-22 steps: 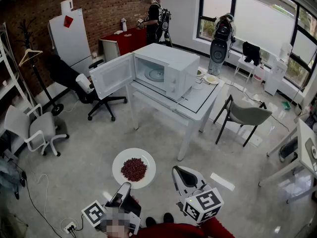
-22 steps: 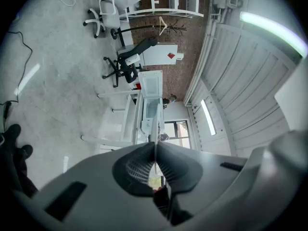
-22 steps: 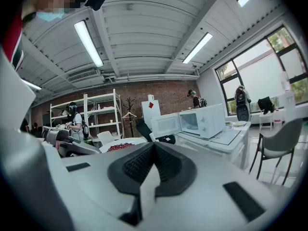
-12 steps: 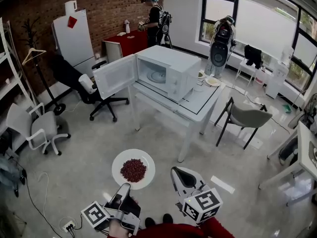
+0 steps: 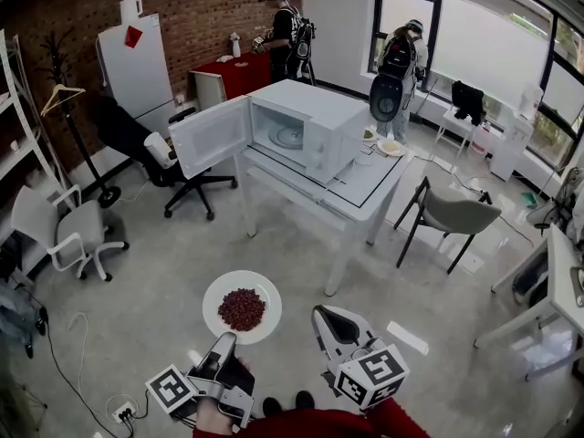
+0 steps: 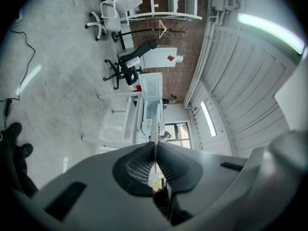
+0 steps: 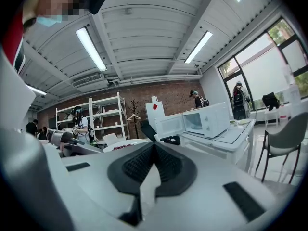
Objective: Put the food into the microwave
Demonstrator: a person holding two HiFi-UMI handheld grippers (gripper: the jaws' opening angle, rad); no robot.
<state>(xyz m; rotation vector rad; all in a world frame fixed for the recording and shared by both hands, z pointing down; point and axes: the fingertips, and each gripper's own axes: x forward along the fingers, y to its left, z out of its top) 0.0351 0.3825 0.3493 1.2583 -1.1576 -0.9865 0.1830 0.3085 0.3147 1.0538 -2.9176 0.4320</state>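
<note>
Plate held well short of the microwave
Left claw (image 5: 225,338) grips the rim of the plate (image 5: 213,289) of red food (image 5: 242,308); right claw (image 5: 327,314) is closed, empty. Far ahead, the microwave (image 5: 306,128) stands door-open on the table (image 5: 367,192).

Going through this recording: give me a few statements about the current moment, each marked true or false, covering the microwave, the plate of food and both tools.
1. The microwave has its door swung open. True.
2. The plate of red food sits inside the microwave. False: it is out over the floor, its rim clamped in the left tool.
3. The right tool is shut with nothing between its jaws. True.
4. The microwave stands on the floor. False: it stands on the white table.
</note>
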